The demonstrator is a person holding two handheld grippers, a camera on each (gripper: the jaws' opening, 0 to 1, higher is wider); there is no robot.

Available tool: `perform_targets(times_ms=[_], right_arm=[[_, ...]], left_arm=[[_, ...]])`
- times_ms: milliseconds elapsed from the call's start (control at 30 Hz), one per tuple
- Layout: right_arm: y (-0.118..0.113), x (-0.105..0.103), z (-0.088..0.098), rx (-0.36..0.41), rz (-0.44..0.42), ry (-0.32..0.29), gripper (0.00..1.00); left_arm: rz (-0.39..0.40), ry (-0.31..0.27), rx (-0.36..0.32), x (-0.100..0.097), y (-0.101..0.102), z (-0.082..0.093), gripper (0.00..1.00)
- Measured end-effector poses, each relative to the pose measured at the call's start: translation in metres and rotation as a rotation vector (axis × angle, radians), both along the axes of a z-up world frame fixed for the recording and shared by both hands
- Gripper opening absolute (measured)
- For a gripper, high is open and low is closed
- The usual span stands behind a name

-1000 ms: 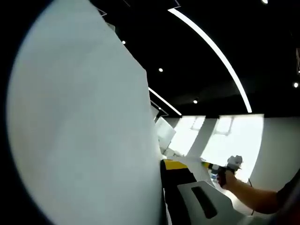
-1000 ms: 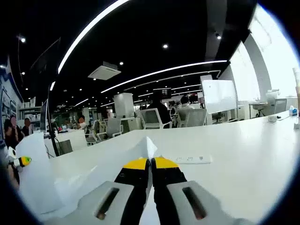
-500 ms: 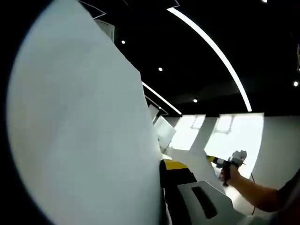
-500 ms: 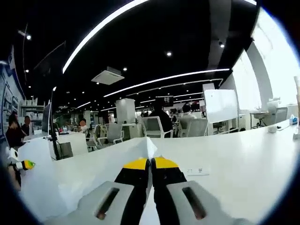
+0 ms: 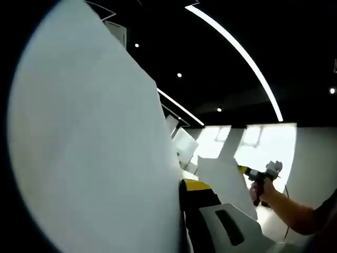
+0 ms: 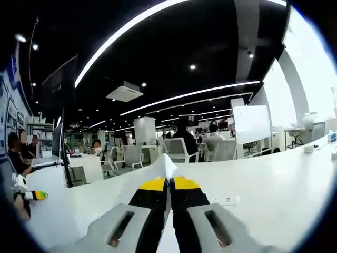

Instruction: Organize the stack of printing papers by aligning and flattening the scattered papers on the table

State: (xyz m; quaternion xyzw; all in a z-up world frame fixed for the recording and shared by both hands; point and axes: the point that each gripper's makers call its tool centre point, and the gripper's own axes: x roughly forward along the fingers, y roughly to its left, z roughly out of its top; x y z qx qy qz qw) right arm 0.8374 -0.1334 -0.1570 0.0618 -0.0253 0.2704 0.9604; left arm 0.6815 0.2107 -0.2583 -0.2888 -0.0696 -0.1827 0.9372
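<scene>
A: Where is the white sheet of printing paper [image 5: 95, 158] seen?

B: It is held lifted above the long white surface [image 6: 274, 179], pinched at 1 edge by the yellow-tipped left hand-held gripper [image 5: 185, 185].

A: And the right hand-held gripper [image 6: 169, 182]?

B: Its jaws are closed on the opposite paper edge.

My grippers have yellow-tipped black jaws on pale grey bodies with dark slots, the right gripper [image 6: 169, 184] like the left gripper [image 5: 183, 185]; dark sleeve [image 5: 324, 216] at my right arm.
</scene>
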Motion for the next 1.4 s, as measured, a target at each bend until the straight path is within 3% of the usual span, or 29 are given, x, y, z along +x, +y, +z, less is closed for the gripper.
perform_targets(times_ms=[967, 1400], right_arm=[[0.016, -0.027, 0.044, 0.025, 0.074, -0.071, 0.0], [0.032, -0.052, 0.076, 0.057, 0.133, -0.125, 0.0]], left_arm=[[0.016, 0.005, 0.023, 0.002, 0.003, -0.001, 0.07], [0.004, -0.002, 0.016, 0.001, 0.002, 0.0, 0.07]])
